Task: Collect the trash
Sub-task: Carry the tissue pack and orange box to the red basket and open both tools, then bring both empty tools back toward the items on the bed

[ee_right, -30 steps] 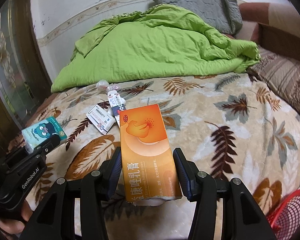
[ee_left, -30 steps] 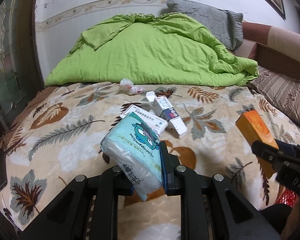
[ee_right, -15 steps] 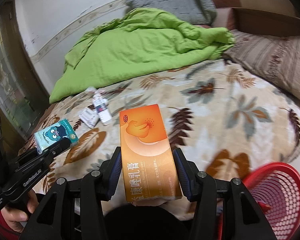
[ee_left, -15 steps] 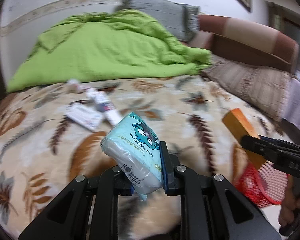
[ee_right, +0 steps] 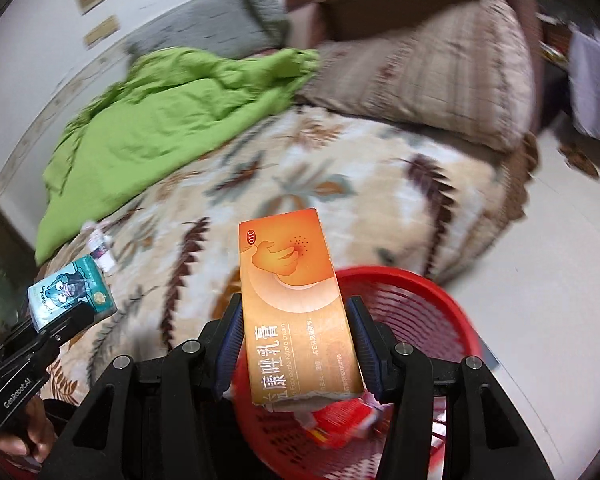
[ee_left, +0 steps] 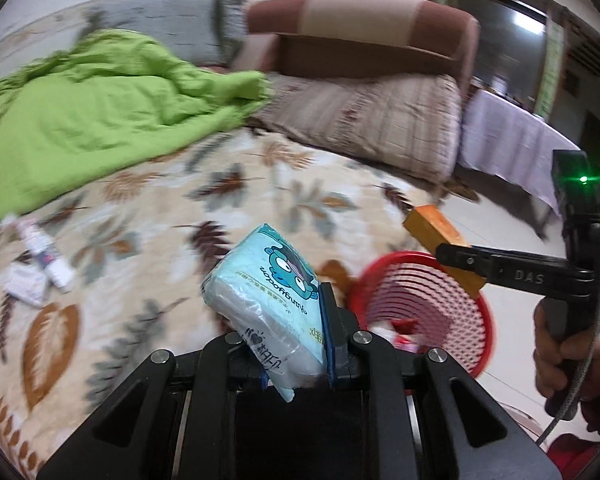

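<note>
Your left gripper is clenched on a pale blue tissue pack, which sticks up tilted from between the pads above the edge of the leaf-print blanket. Your right gripper grasps an orange medicine box by its two long sides, the box pointing forward over the red mesh basket. The basket stands on the pale floor just beside the bed, with some red and white wrappers already inside. Farther out on the blanket, a white tube and a small white box lie side by side near the crumpled green quilt, well apart from the basket.
</note>
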{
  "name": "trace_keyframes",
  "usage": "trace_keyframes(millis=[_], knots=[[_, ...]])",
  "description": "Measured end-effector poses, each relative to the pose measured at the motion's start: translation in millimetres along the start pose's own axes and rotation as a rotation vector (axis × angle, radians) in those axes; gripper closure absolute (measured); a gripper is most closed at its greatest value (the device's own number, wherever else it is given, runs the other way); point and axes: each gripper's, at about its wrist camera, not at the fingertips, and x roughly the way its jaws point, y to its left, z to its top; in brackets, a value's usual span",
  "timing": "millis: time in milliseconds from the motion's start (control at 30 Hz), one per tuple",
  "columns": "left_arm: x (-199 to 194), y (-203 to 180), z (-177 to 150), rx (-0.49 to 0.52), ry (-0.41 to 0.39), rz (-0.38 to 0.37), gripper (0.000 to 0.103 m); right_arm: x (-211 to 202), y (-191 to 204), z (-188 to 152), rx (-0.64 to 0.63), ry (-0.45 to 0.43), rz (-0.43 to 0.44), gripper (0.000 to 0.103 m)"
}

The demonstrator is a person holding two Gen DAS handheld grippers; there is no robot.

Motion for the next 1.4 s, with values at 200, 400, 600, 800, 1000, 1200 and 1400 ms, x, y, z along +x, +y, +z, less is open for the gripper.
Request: trace_keyframes(millis=[200,400,600,800,1000,1200,1400], knots=[[35,-45,7,0.038,0.092,-0.147,0.085,-7,-33,-7,0.062,0.017,-0.034,0.048],[63,-80,4,0.090,0.173,-0.220,0.055,-5,-55,-12,0.120,0.030,-0.057,0.044],[51,-67,9,0.052,0.143,-0.205,0.051,-8,-57,-10,0.126,0.020,-0.051,0.042],[23,-30,7,-0.004,0.104,-0.128,0.048,-2,-24,0,0.066,0.013,0.020,0.042],[-15,28,-2,-0.102,0.064,0.009,0.046,14,42,8,-0.054,0.036,0.139,0.042],[-64,84,-12,-0.217,0.015,0.144,0.045,29,122,7,-0.222,0.065,0.255,0.042],[-98,131,-31,-0.304,-0.013,0.253,0.041,43,187,4,-0.355,0.103,0.334,0.038]])
